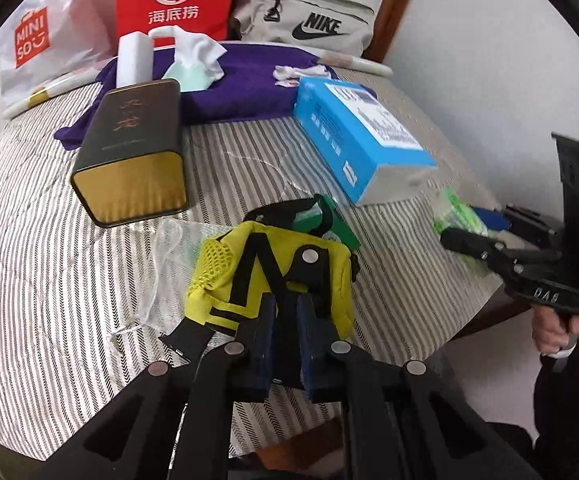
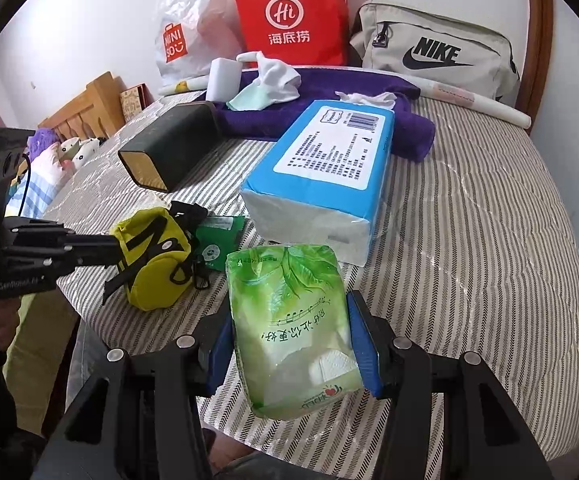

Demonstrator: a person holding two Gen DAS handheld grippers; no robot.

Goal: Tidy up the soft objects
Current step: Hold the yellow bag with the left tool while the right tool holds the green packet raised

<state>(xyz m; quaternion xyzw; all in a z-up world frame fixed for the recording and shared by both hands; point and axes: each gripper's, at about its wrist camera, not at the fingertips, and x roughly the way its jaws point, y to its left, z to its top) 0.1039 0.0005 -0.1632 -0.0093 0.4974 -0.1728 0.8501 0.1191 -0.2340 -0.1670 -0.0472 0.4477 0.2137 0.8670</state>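
A yellow pouch (image 1: 321, 280) (image 2: 153, 256) with black straps sits near the front of the striped table (image 1: 49, 260). My left gripper (image 1: 289, 340) (image 2: 115, 246) is shut on the pouch's near edge, with fabric and strap pinched between the blue pads. A green soft tissue pack (image 2: 289, 320) (image 1: 455, 212) lies lengthwise between the right gripper's blue pads. The right gripper (image 2: 293, 344) (image 1: 469, 228) is shut on it over the table's front edge, to the right of the pouch.
A blue tissue pack (image 2: 321, 176), a dark tin with a gold end (image 2: 169, 152) and a purple towel (image 2: 409, 124) lie further back. A green packet (image 2: 217, 240) lies behind the pouch. Bags (image 2: 289, 12) line the rear. A clear mesh bag (image 1: 169, 272) lies left of the pouch.
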